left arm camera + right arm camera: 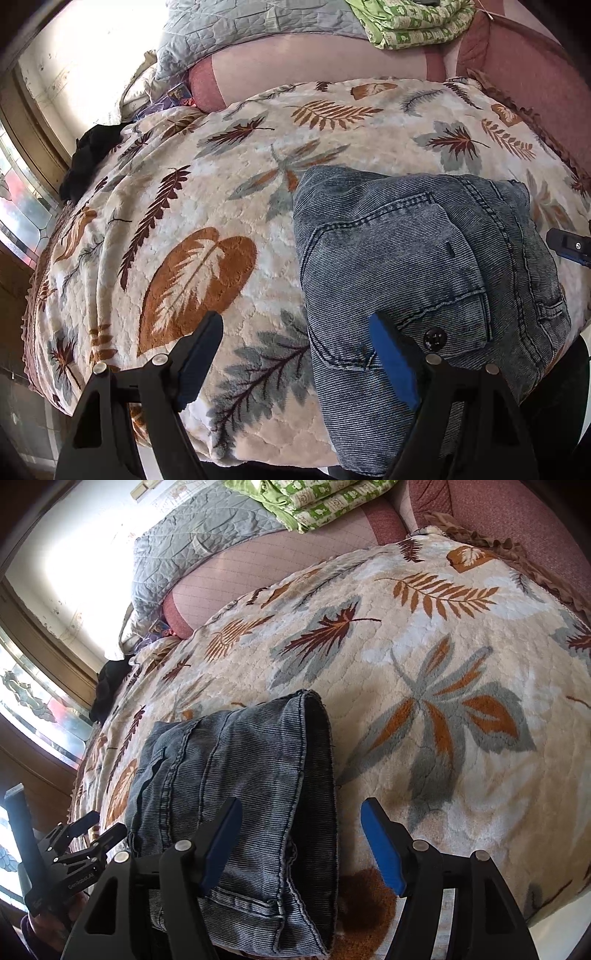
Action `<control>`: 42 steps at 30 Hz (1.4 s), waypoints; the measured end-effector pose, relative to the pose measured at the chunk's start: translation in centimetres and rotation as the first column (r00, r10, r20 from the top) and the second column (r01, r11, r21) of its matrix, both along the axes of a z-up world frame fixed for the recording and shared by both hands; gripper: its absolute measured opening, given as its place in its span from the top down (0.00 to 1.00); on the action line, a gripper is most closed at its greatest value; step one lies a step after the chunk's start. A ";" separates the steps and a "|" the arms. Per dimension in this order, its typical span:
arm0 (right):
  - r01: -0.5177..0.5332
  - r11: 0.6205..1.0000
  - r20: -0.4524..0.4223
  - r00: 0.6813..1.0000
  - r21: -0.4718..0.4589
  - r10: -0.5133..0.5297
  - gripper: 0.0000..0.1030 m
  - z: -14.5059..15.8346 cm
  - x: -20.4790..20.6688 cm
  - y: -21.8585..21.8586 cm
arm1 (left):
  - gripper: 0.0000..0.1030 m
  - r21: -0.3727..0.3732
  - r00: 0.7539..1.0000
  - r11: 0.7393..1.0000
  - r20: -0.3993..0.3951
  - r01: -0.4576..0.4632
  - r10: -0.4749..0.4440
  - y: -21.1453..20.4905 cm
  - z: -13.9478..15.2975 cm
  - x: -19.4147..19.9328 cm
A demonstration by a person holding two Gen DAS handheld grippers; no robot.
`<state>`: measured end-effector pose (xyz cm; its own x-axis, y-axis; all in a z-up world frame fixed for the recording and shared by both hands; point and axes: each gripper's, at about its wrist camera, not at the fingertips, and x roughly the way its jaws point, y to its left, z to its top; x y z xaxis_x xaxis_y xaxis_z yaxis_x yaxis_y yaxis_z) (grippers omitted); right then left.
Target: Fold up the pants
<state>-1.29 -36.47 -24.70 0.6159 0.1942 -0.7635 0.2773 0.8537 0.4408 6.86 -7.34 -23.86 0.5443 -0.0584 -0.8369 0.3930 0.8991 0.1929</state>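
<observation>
The blue-grey denim pants [424, 266] lie folded into a compact stack on the leaf-patterned blanket [221, 192], waistband button facing up near the front edge. My left gripper [295, 354] is open and empty, hovering over the stack's left edge. In the right wrist view the pants [251, 805] show their hem edges. My right gripper [301, 845] is open and empty above the stack's right edge. The left gripper [99, 827] shows at the far left of that view, and the right gripper's tip [569, 243] at the right edge of the left wrist view.
A grey quilt [240, 33] and a folded green blanket [413, 22] lie at the back on a pink sheet. A black garment [92, 155] sits at the bed's left edge beside a window. The blanket's front edge [258, 458] is just below the grippers.
</observation>
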 end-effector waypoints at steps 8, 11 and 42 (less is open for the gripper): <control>-0.003 1.000 0.010 1.000 -0.003 0.003 0.32 0.5 0.0 0.2 | 0.20 -0.002 1.000 1.000 -0.002 -0.001 0.001 -0.1 0.1 -0.1; -0.006 1.000 0.013 1.000 -0.003 0.006 0.32 0.6 0.0 0.3 | 0.20 -0.004 1.000 1.000 0.001 0.000 0.000 0.0 0.2 -0.1; -0.217 0.967 0.090 0.974 0.133 0.206 0.21 -3.1 2.7 3.5 | 0.20 -0.411 0.952 0.911 -0.265 0.034 -0.155 0.5 -3.3 3.4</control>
<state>1.43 -32.96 -27.82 0.6033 0.4288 -0.6724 0.0586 0.8170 0.5736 10.24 -6.80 -27.15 0.2605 -0.4571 -0.8504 0.4635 0.8319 -0.3051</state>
